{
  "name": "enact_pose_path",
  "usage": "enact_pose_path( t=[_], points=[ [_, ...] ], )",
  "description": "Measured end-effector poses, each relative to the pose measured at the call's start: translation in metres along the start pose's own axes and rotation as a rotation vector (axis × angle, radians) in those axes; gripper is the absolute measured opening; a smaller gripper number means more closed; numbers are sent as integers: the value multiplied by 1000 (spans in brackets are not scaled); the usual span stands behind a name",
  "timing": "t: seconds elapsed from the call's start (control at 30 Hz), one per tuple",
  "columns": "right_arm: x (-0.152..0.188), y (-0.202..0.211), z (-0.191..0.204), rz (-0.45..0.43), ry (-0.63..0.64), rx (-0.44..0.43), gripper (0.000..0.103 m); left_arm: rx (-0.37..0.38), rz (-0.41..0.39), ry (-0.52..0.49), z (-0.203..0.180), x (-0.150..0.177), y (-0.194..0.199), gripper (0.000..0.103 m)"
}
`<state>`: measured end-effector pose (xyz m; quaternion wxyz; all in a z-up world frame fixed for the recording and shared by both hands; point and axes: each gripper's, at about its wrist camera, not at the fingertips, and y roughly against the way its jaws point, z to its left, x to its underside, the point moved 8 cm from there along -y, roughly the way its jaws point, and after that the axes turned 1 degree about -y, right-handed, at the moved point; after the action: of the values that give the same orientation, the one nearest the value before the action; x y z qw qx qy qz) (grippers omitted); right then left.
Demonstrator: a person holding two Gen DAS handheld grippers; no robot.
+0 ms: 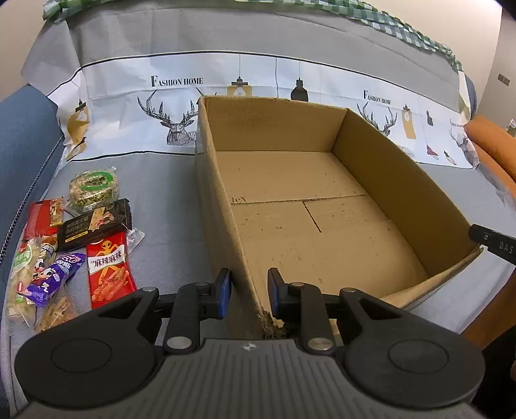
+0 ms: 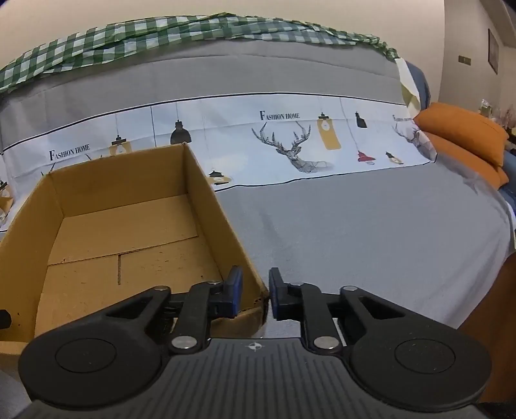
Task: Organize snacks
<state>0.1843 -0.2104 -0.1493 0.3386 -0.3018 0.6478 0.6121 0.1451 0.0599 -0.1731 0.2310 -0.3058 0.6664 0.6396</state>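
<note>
Straddling the near left corner of the box (image 1: 290, 125) with the left gripper (image 1: 250, 290), jaws slack, wall between them but not pinched. Clenching the right gripper (image 2: 254, 291) on the near right corner wall. Leaving the snacks (image 1: 96, 225) heaped on the bedspread (image 1: 167, 209), left of the box and apart from it.

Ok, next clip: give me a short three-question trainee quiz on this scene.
1. True or false: the cardboard box already holds snacks.
2. In the left wrist view, where does the snack pile lie? A: left of the box. B: right of the box. C: inside the box.
3. What pattern has the cloth draped along the top at the back?

Key: 1 false; 2 A; 3 green and white check.
</note>
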Motion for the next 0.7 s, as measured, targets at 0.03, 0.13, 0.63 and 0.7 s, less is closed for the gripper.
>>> enact_pose_path(
  t=[0.03, 0.13, 0.63, 0.7],
  points=[
    [-1, 1, -2, -7, 6, 10, 11, 3, -1, -1, -1, 0, 0, 26],
    [-2, 0, 12, -27, 47, 29, 10, 4, -3, -11, -2, -1, -1, 26],
    [-1, 9, -1, -40, 11, 48, 13, 2, -22, -38, -2, 0, -5, 33],
    [1, 1, -5, -16, -20, 63, 25, 2, -21, -37, -2, 0, -5, 33]
  ],
)
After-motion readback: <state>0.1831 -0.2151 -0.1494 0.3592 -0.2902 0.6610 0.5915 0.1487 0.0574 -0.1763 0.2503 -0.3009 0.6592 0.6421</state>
